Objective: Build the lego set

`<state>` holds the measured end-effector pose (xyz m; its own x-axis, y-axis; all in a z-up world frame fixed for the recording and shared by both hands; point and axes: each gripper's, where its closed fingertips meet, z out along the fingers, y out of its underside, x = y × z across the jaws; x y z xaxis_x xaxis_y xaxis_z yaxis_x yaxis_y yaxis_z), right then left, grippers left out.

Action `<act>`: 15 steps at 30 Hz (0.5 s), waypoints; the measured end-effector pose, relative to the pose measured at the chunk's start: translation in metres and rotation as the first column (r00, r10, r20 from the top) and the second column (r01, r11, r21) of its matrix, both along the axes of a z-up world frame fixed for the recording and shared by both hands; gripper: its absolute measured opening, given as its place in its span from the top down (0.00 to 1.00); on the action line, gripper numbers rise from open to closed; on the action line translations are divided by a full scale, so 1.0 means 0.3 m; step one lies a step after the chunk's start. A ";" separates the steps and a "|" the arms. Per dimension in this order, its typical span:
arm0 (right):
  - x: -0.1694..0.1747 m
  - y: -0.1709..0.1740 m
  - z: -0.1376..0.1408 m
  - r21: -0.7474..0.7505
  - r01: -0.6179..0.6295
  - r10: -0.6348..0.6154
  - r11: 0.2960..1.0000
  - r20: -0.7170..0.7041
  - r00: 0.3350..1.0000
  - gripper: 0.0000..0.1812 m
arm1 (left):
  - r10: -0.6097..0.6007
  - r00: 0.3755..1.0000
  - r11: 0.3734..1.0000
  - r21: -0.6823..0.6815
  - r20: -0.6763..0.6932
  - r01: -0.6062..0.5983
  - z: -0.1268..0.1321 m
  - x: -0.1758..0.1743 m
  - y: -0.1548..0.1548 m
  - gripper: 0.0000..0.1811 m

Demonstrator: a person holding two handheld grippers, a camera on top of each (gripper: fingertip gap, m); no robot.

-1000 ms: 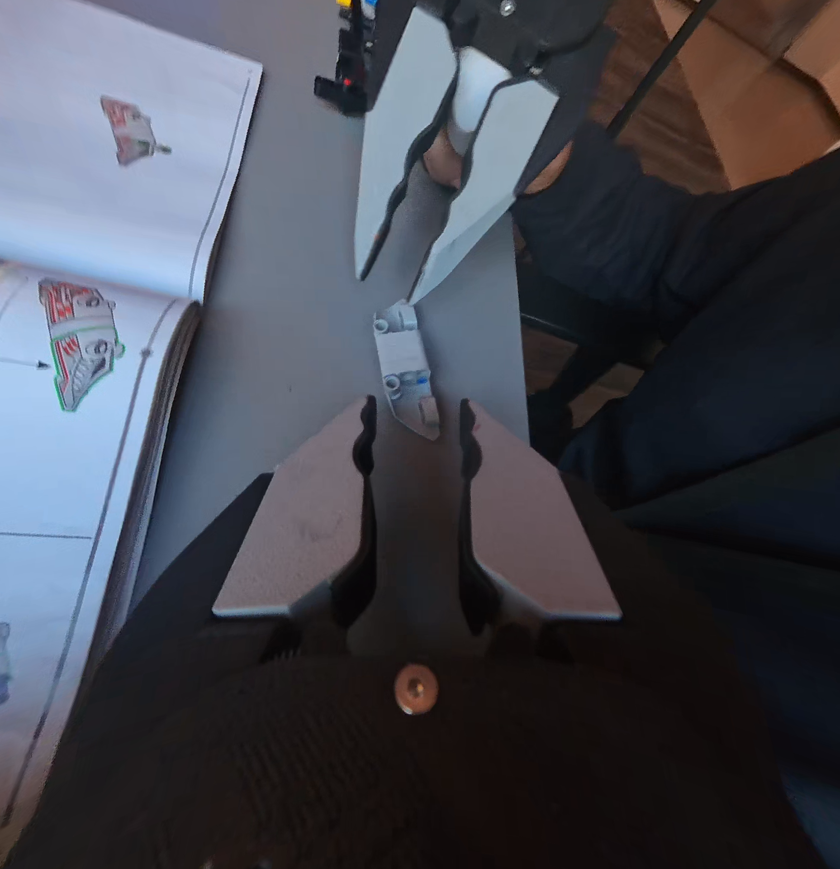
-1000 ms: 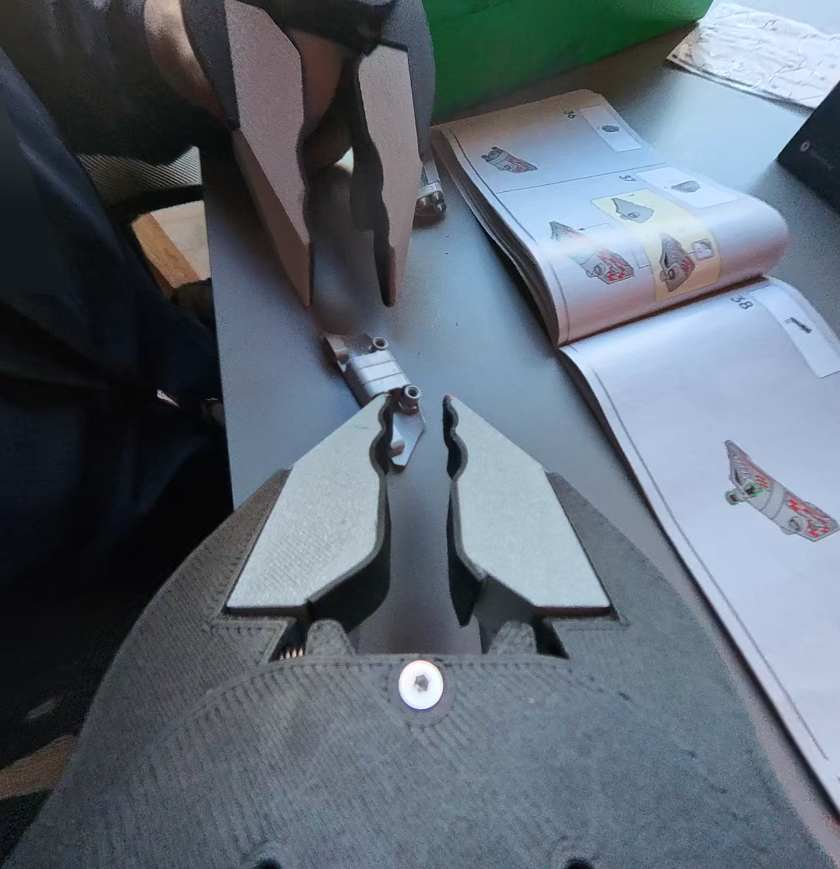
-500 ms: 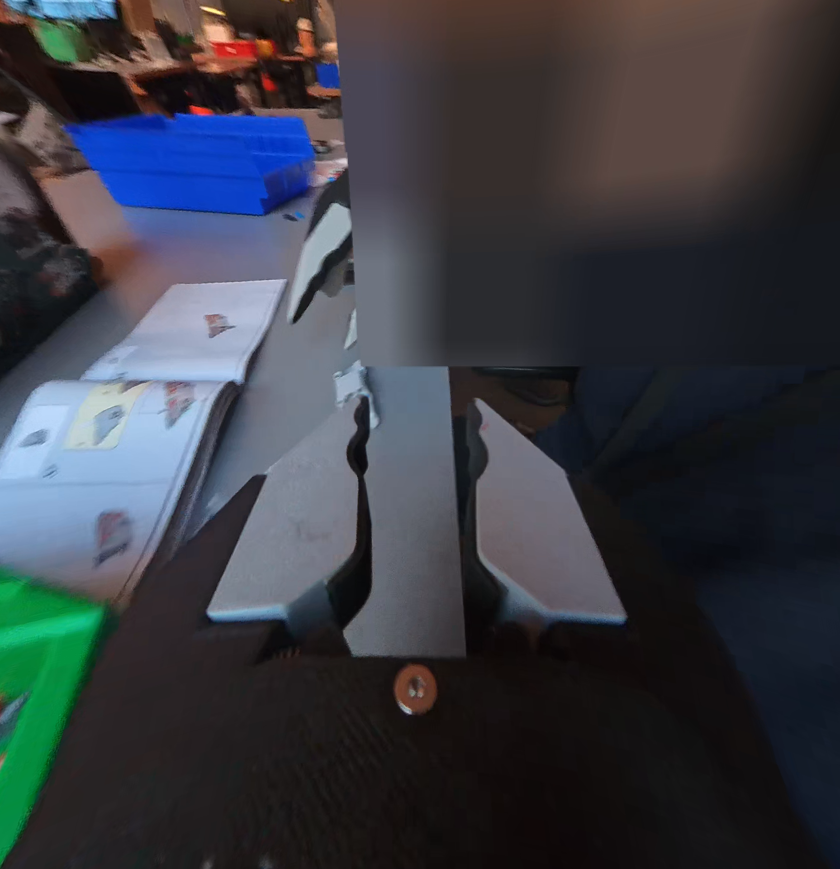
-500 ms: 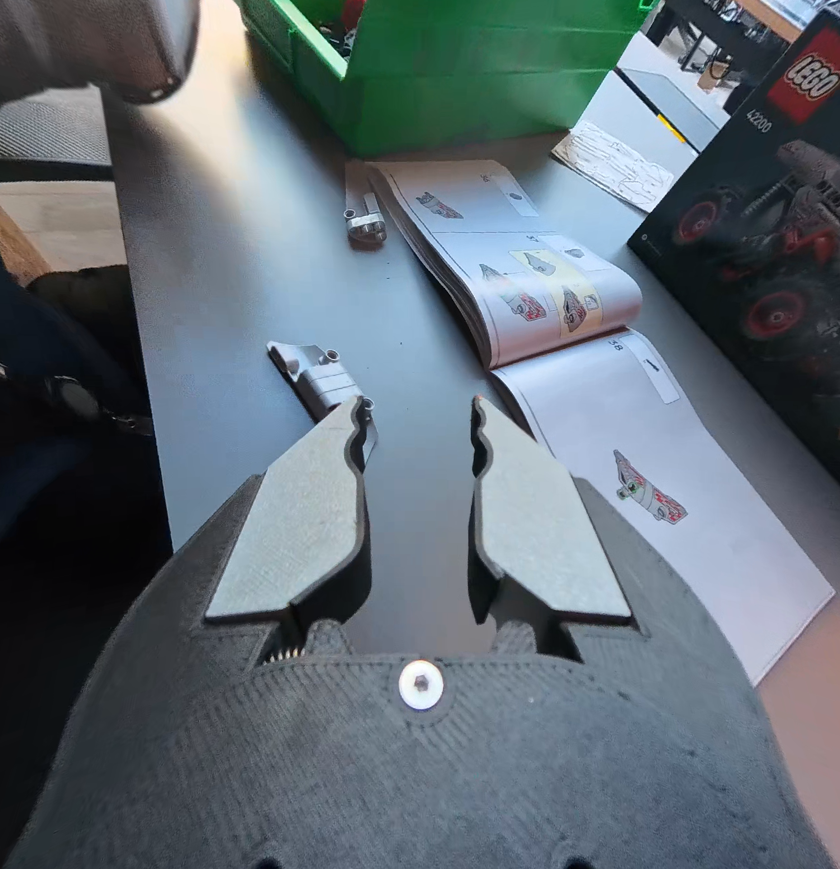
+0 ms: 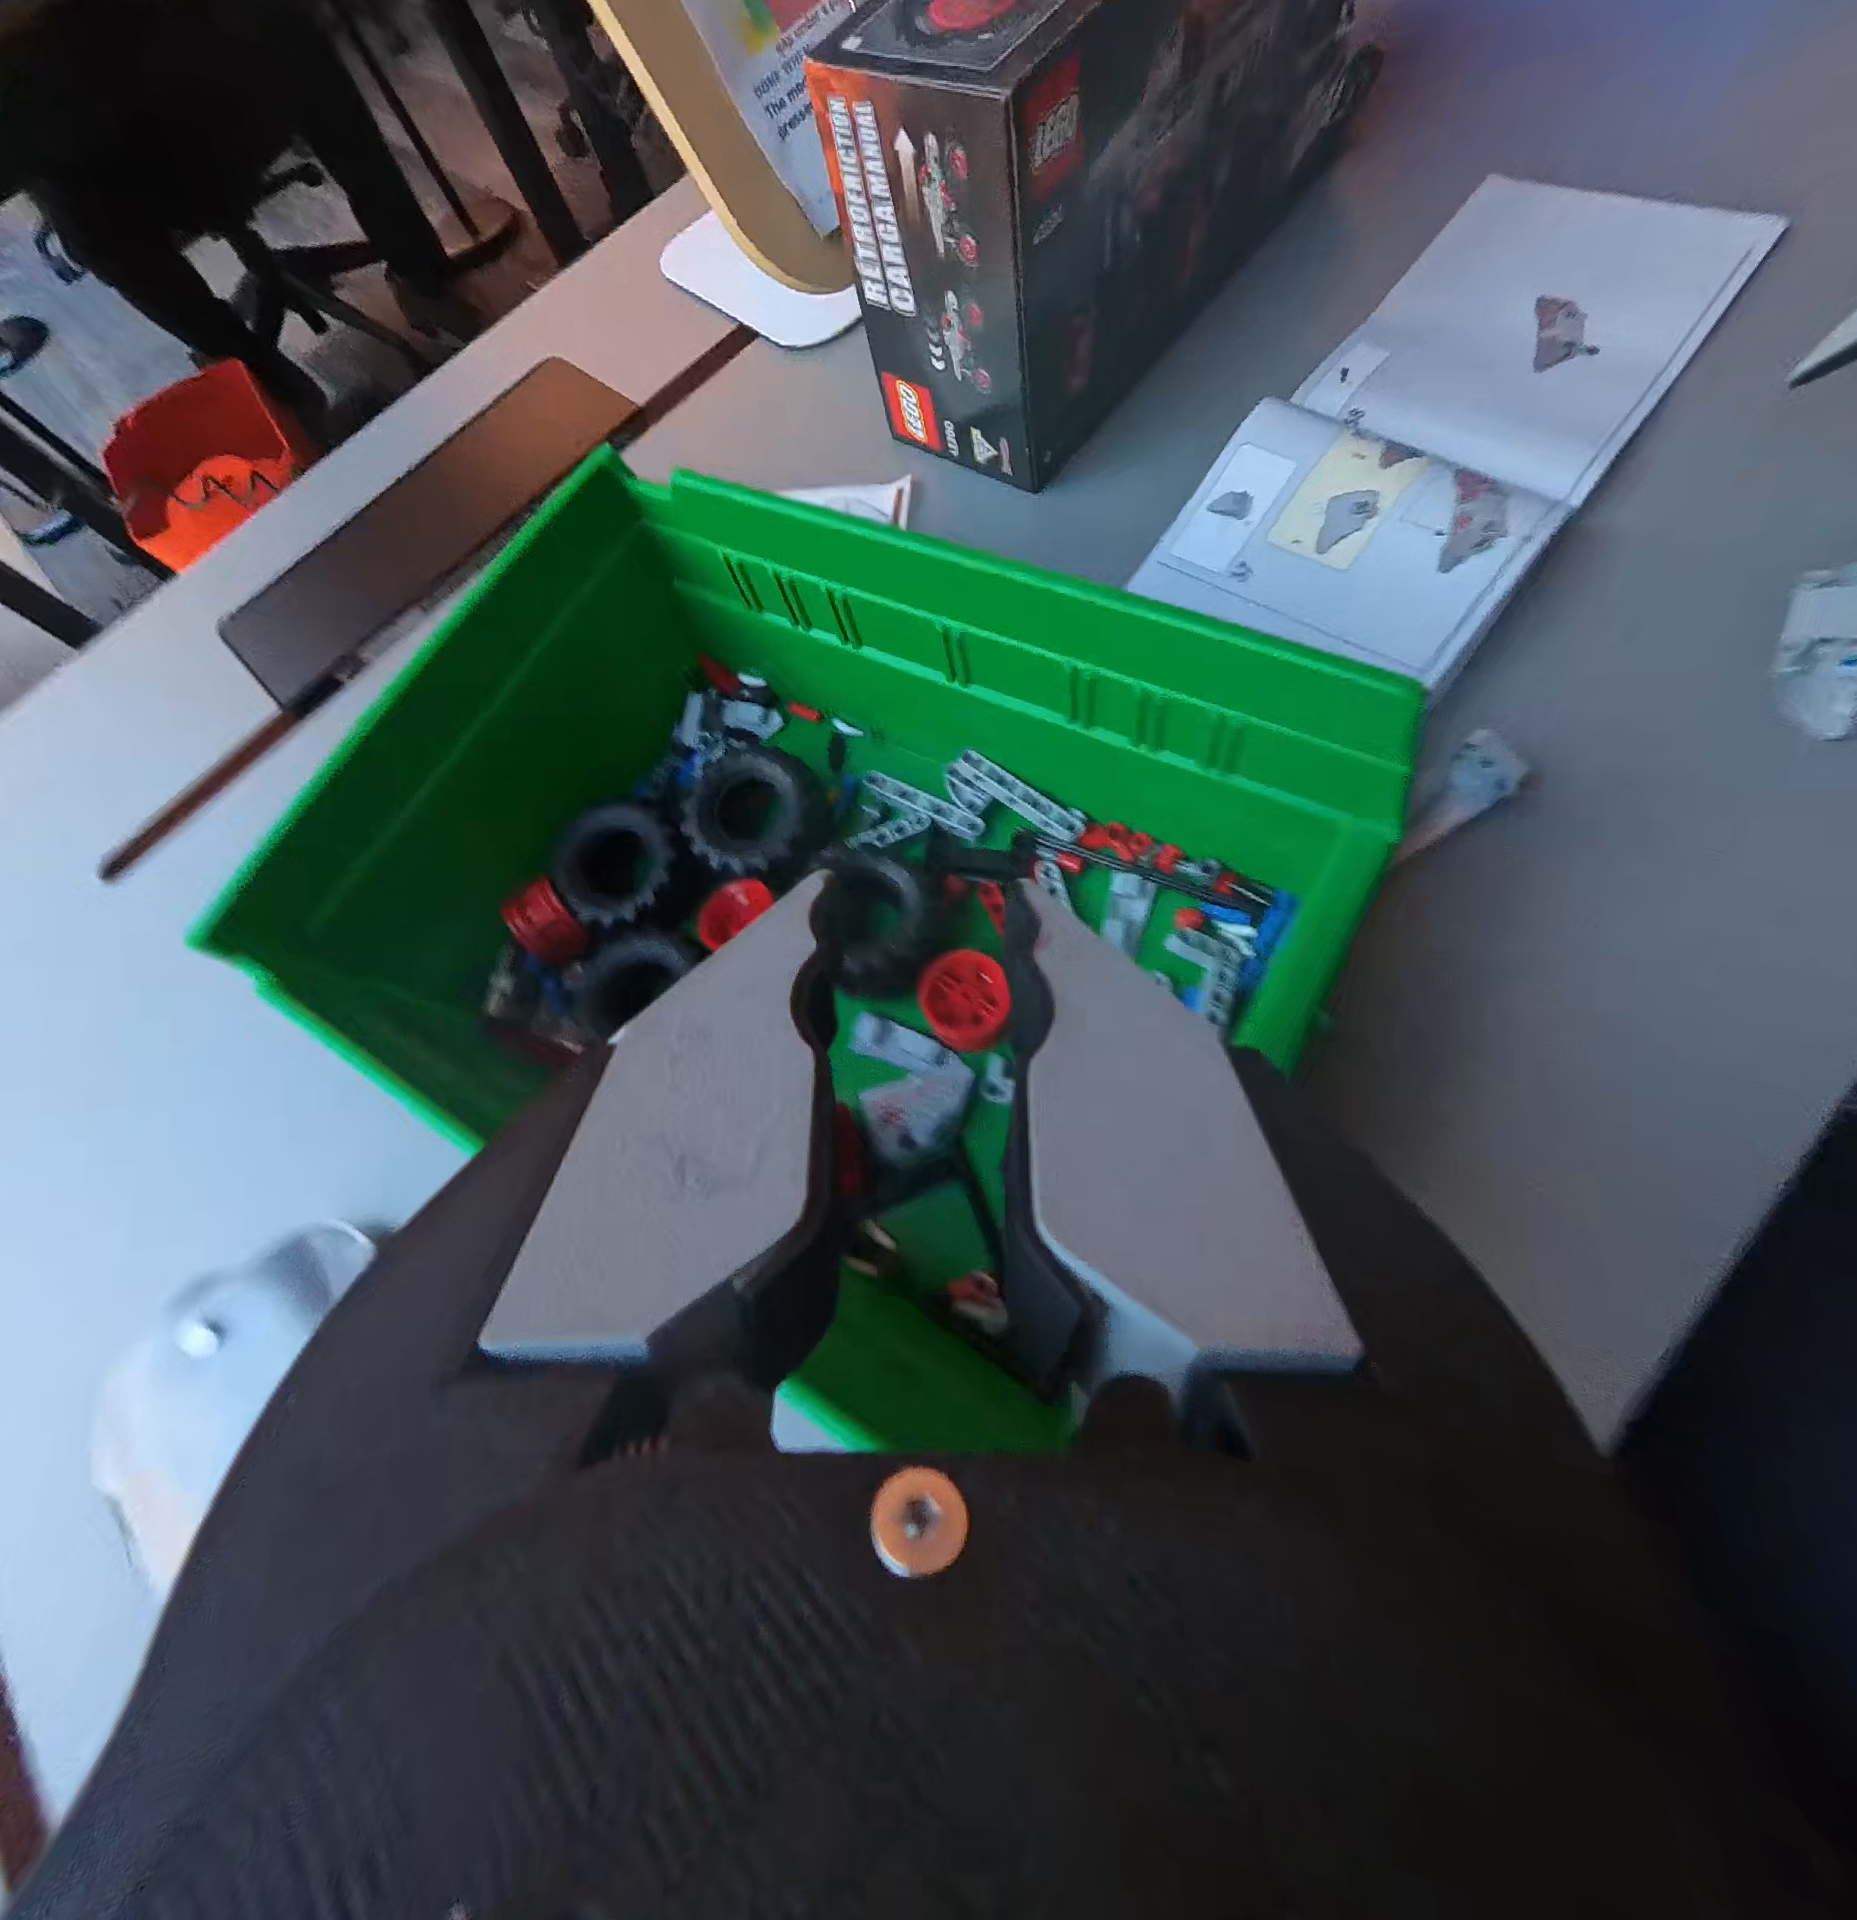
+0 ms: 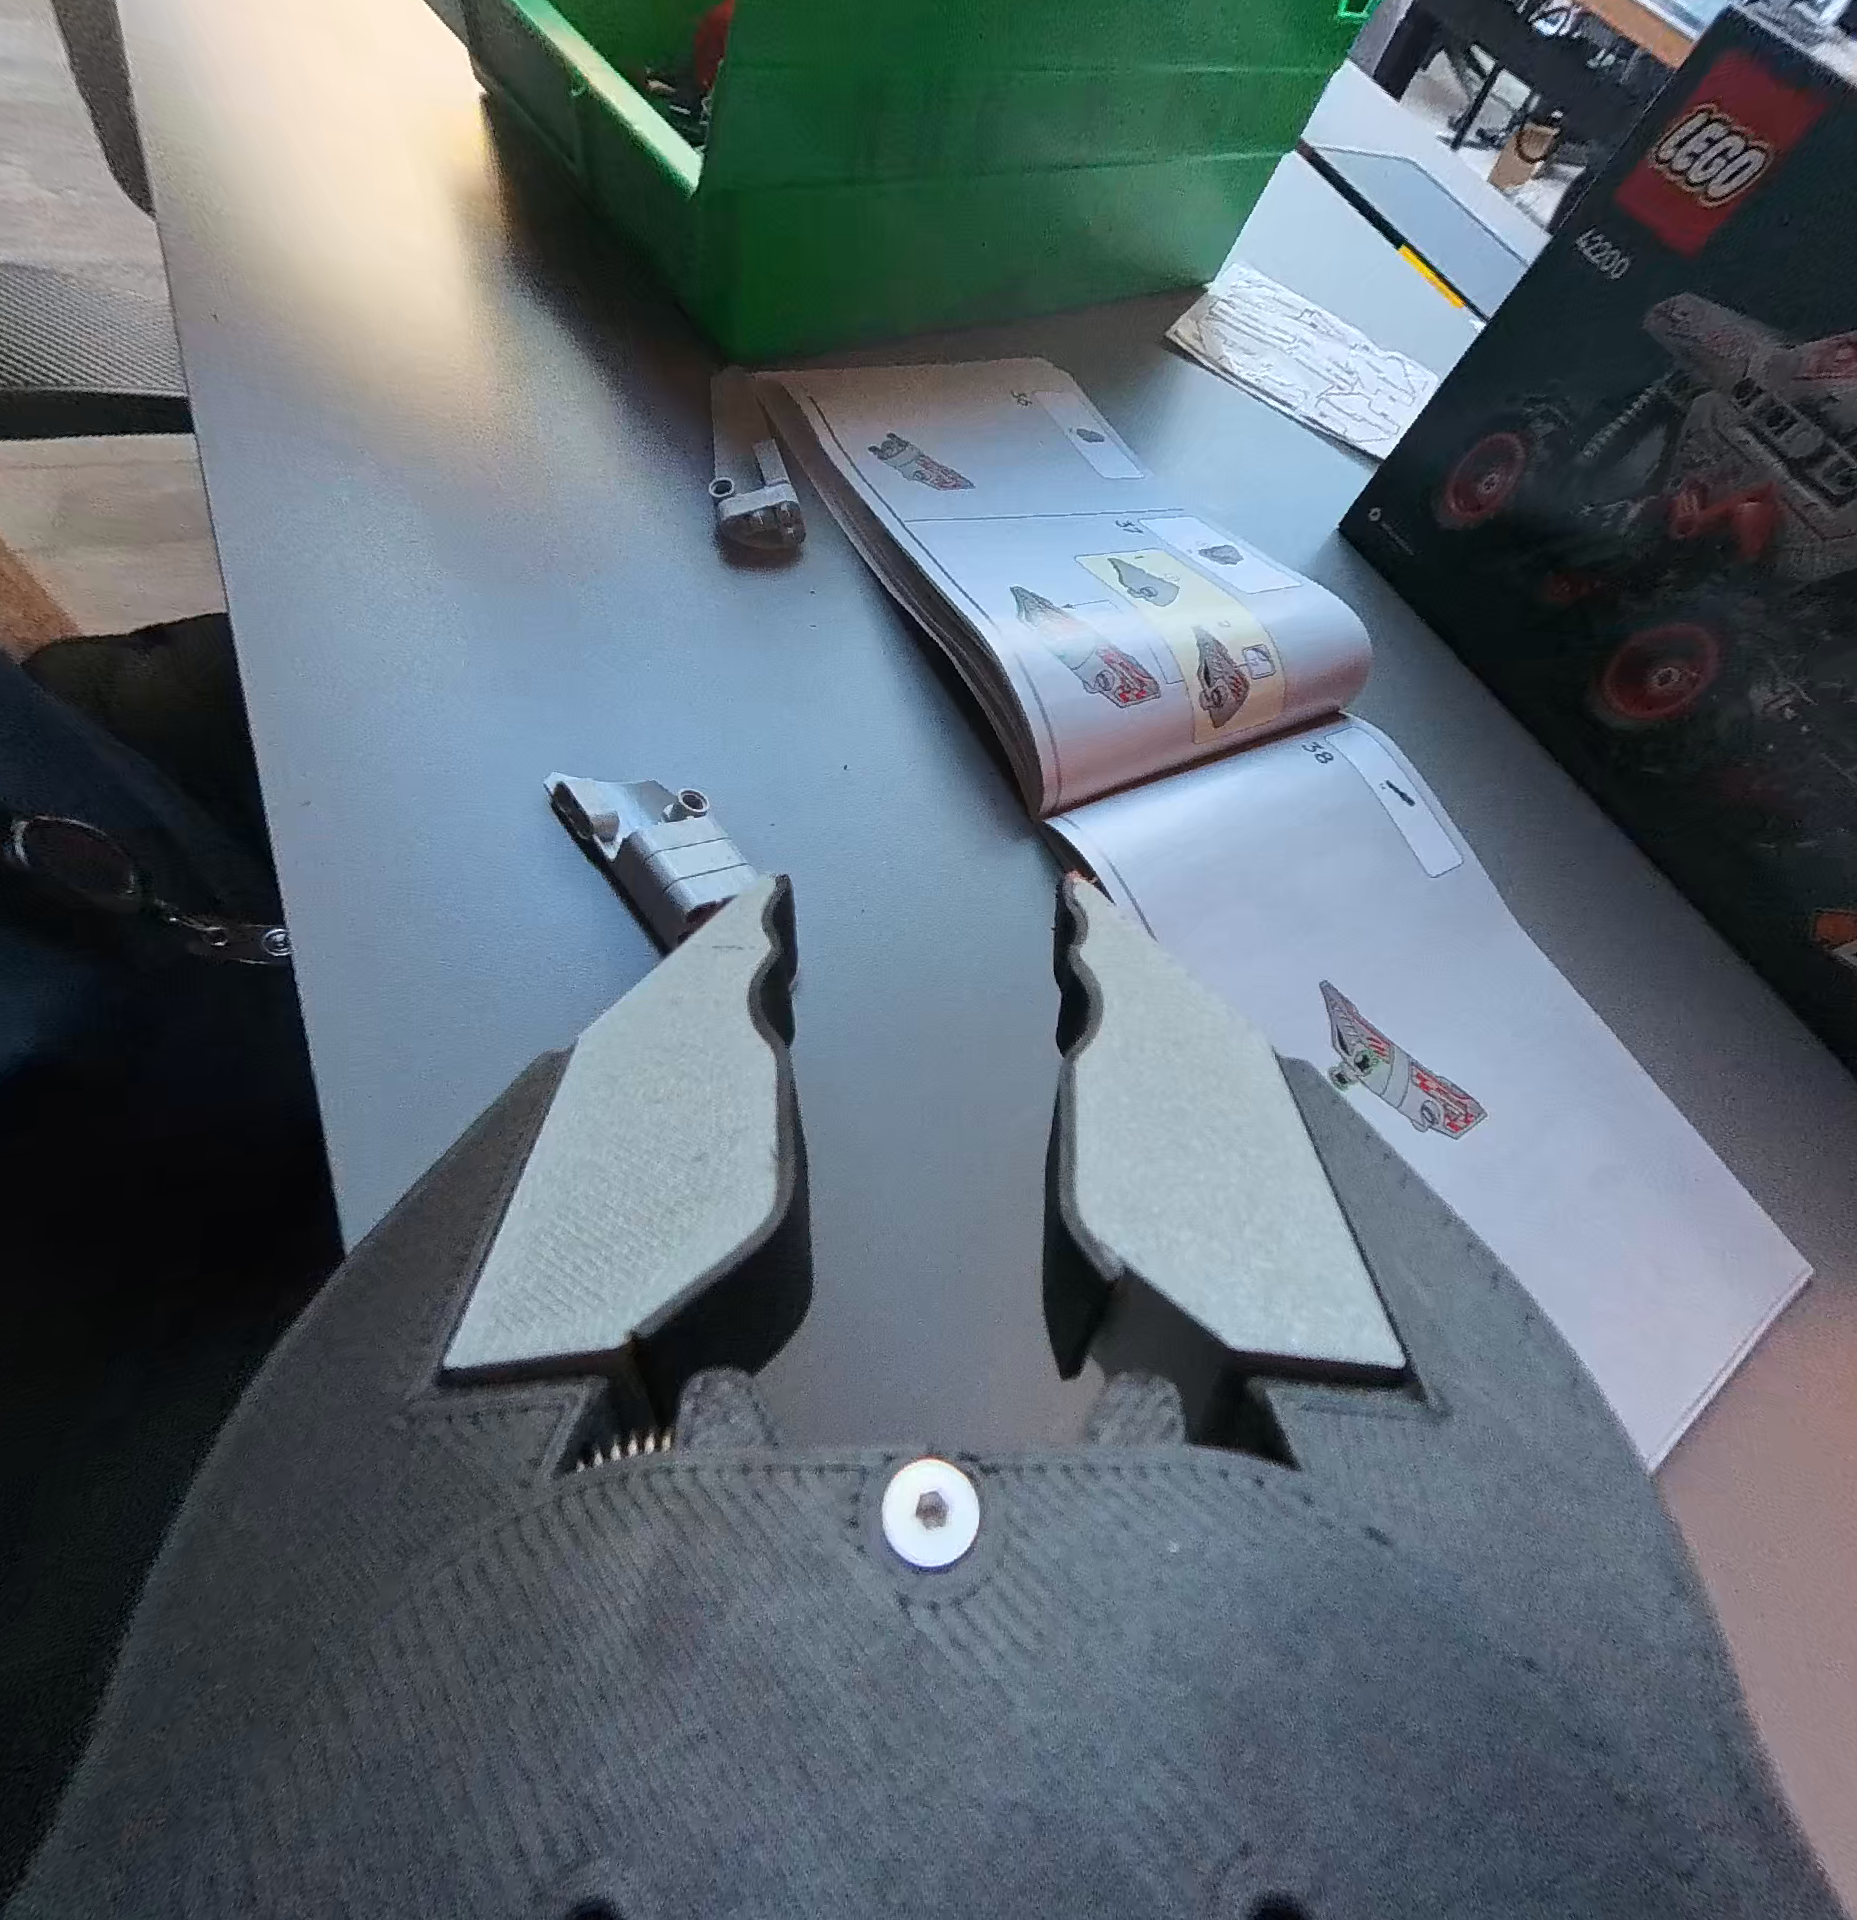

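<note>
Two claws, both released and holding nothing. Left claw (image 5: 919, 920): hangs above the green bin (image 5: 488, 748), jaws spread, tips over the loose parts; the view is slightly blurred. Bin contents, left to right: black tyres (image 5: 607, 857) bunched at the left, red wheel hubs (image 5: 965, 989) beside and between them, grey beams (image 5: 965, 795) toward the far wall, small red, blue and white pieces (image 5: 1194, 914) at the right end. Bin stands on the grey desk (image 5: 124, 1039). Beyond the bin: a dark set box (image 5: 1007, 260), upright, and an open instruction booklet (image 5: 1475, 416) to its right; two small grey part-builds (image 5: 1828, 649) lie on the desk near the booklet's near edge. Right claw (image 6: 924, 914): jaws wide apart, tips low over bare desk (image 6: 436, 571). Just beside its left finger (image 6: 643, 1143), partly hidden by the fingertip, lies a grey part-build (image 6: 654, 842) flat on the desk near the front edge. Farther off, a second grey part-build (image 6: 752, 499) lies touching or just beside the booklet's far corner. Instruction booklet (image 6: 1371, 987) lies open to the right of the claw, its pages arched at the spine, the right fingertip close to its near page. Green bin (image 6: 955, 177) at the far end of the desk; a sheet of white stickers (image 6: 1308, 353) past the booklet; set box (image 6: 1682, 468) upright at the far right.
</note>
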<state>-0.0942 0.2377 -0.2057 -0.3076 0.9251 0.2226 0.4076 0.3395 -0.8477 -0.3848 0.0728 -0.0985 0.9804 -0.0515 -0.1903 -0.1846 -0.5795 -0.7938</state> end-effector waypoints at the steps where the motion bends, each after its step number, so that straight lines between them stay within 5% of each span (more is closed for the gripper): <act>1: -0.002 0.007 -0.003 0.012 0.013 -0.013 1.000 0.000 1.000 0.74 | -0.016 0.999 1.000 -0.005 -0.035 0.016 0.012 -0.025 0.039 0.88; 8: -0.007 0.060 0.014 -0.075 0.077 -0.078 0.994 -0.013 0.997 0.72 | -0.180 0.977 0.983 -0.044 -0.111 0.176 0.126 -0.114 0.237 0.89; 15: -0.088 0.081 0.089 -0.095 0.090 -0.102 0.991 -0.126 0.987 0.71 | -0.213 0.969 0.970 -0.142 -0.126 0.195 0.068 -0.224 0.303 0.89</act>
<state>-0.1206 0.2618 -0.1791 -0.1899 0.9669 0.1706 0.3183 0.2250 -0.9209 -0.4521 0.1636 -0.0782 0.9105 -0.2807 -0.3035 -0.4134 -0.6129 -0.6734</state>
